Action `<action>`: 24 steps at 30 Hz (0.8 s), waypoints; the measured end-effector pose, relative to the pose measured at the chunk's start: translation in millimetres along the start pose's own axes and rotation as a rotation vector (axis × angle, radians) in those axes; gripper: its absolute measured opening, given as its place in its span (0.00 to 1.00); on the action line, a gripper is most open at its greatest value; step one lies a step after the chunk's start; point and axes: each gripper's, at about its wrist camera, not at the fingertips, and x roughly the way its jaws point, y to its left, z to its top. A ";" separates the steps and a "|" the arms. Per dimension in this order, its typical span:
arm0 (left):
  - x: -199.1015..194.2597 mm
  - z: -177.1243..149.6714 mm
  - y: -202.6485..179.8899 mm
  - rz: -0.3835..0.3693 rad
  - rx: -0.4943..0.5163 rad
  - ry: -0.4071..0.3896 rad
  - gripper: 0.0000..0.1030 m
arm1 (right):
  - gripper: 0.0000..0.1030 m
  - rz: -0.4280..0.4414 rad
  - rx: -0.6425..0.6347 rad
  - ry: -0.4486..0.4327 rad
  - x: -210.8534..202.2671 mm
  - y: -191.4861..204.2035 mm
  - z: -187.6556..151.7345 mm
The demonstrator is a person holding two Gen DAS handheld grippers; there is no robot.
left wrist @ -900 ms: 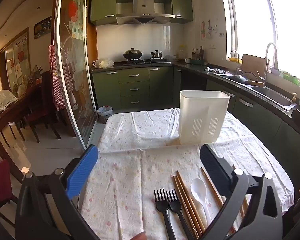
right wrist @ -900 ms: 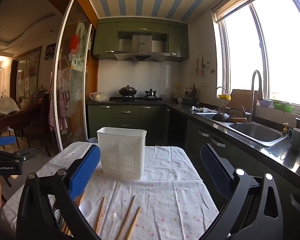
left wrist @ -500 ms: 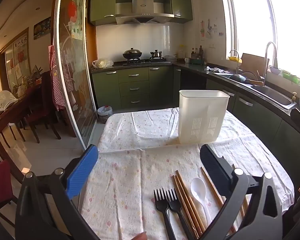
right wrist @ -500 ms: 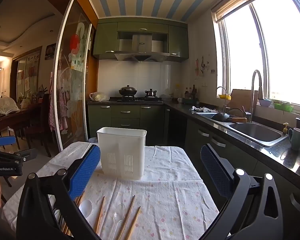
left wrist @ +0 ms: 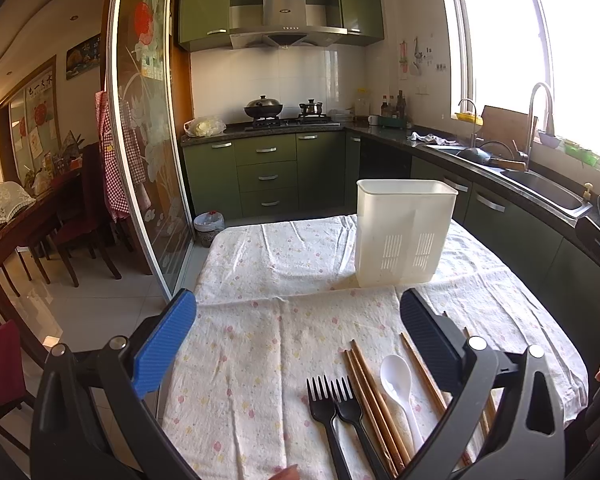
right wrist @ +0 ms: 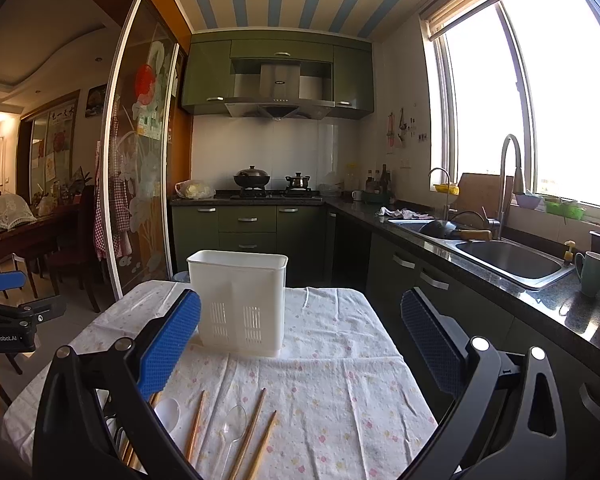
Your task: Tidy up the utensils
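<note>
1. Nothing sorted yet: the white holder [left wrist: 404, 232] stands empty-looking, centre frame.
2. Forks [left wrist: 332, 412], chopsticks [left wrist: 374, 404], spoon [left wrist: 398, 380] lie loose, lower frame.
3. Left gripper [left wrist: 298, 336] and right gripper [right wrist: 300, 338] both gape wide, holding nothing.

A home kitchen is shown: green cabinets [right wrist: 247, 220] are seen behind the cloth-covered table [right wrist: 340, 360], a stove [right wrist: 268, 193] with pots above them, a sink [right wrist: 512, 260] to their right, a dining room [right wrist: 28, 224] left.
</note>
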 end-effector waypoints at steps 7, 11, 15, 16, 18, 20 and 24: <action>0.6 0.4 0.9 0.001 -0.002 0.002 0.94 | 0.96 -0.002 0.007 0.019 3.7 -1.3 0.8; 1.2 0.2 2.0 0.004 -0.003 0.001 0.94 | 0.96 0.000 0.019 0.040 11.5 -3.6 0.1; 1.6 0.1 2.2 0.005 -0.003 0.001 0.94 | 0.96 0.001 0.021 0.053 14.8 -2.7 -1.7; 1.9 -0.4 3.0 0.004 -0.004 0.002 0.94 | 0.96 0.001 0.021 0.055 15.8 -2.6 -1.7; 1.9 -0.7 3.1 0.004 -0.003 0.001 0.94 | 0.96 0.002 0.022 0.059 18.2 -2.4 -1.4; 2.5 -1.1 3.6 0.003 -0.003 0.001 0.94 | 0.96 0.002 0.022 0.059 19.0 -2.2 -1.8; 3.8 -2.2 3.9 0.003 -0.003 0.002 0.94 | 0.96 0.002 0.023 0.059 19.5 -2.2 -2.4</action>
